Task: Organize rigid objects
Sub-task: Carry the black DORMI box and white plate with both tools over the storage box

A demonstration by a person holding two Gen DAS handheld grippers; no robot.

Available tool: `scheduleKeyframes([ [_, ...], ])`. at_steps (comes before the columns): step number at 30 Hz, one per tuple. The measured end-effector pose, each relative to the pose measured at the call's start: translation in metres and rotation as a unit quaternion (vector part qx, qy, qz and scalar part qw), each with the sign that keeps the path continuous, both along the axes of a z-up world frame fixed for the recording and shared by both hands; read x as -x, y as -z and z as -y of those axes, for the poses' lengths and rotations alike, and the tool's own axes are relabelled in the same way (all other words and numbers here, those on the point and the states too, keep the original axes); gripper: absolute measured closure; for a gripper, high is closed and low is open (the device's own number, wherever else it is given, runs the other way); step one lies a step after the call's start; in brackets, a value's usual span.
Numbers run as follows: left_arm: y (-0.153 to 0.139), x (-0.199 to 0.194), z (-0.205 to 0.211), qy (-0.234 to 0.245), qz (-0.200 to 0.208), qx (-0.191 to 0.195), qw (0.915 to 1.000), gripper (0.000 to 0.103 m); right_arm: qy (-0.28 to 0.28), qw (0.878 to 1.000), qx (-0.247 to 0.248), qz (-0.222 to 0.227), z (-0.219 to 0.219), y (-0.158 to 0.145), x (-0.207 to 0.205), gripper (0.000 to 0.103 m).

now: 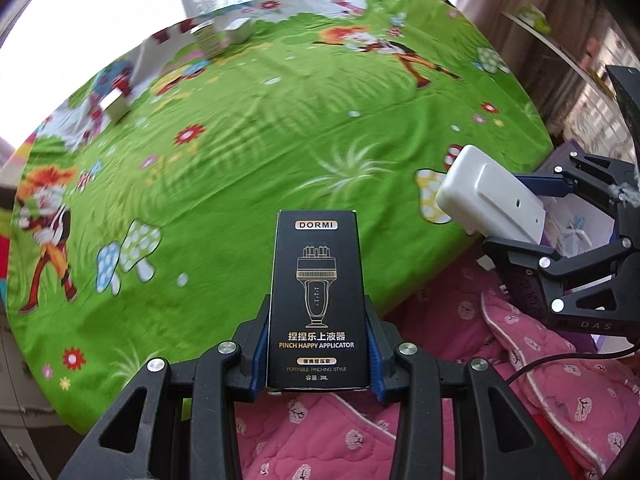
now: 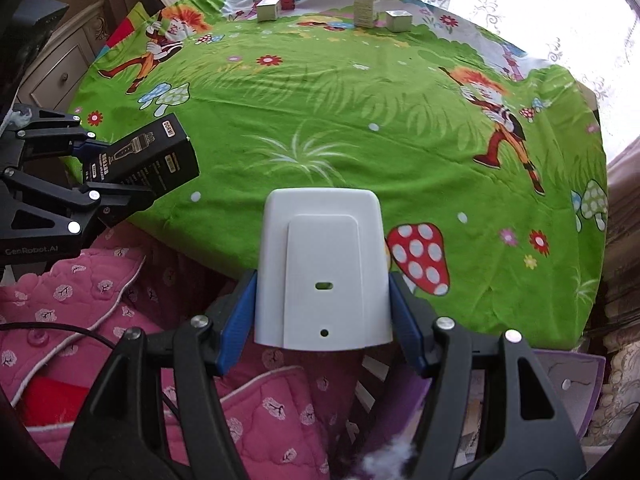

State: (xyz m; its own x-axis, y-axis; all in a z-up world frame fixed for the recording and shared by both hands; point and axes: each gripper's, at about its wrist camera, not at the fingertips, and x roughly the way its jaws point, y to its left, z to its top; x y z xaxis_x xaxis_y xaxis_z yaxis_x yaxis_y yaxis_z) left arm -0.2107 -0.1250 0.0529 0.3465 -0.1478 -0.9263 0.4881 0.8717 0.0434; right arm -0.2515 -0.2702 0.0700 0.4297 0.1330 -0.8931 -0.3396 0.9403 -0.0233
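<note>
My left gripper (image 1: pixel 318 350) is shut on a black DORMI applicator box (image 1: pixel 318 300), its blue pads pressed on both long sides, held above the near edge of the green cartoon tablecloth (image 1: pixel 260 140). My right gripper (image 2: pixel 322 316) is shut on a white plastic case (image 2: pixel 322 264) with a raised panel and small slot. In the left wrist view the right gripper (image 1: pixel 520 216) shows at right with the white case (image 1: pixel 488 196). From the right wrist, the left gripper (image 2: pixel 100 168) shows at left, carrying the black box (image 2: pixel 148 160).
Small boxes stand at the cloth's far edge: one white box (image 2: pixel 267 10), a tall box (image 2: pixel 366 10) and a grey box (image 2: pixel 399 21), with a red jar (image 2: pixel 287 1) behind. Pink quilted bedding (image 2: pixel 80 300) lies below both grippers. A purple bag (image 2: pixel 560 380) sits at lower right.
</note>
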Motion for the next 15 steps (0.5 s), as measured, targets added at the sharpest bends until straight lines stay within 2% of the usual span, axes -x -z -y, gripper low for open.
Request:
scheduleKeyframes([
  [8,-0.002,0.009,0.07,0.087,0.009,-0.025,0.9959,0.063,0.07,0.997,-0.011,-0.001,0.061,0.004,0.034,0.036],
  [15,-0.006,0.028,0.134,0.171,0.015,-0.038,0.9844,0.063,0.128,0.992,-0.02,0.003,0.111,0.002,0.06,0.036],
])
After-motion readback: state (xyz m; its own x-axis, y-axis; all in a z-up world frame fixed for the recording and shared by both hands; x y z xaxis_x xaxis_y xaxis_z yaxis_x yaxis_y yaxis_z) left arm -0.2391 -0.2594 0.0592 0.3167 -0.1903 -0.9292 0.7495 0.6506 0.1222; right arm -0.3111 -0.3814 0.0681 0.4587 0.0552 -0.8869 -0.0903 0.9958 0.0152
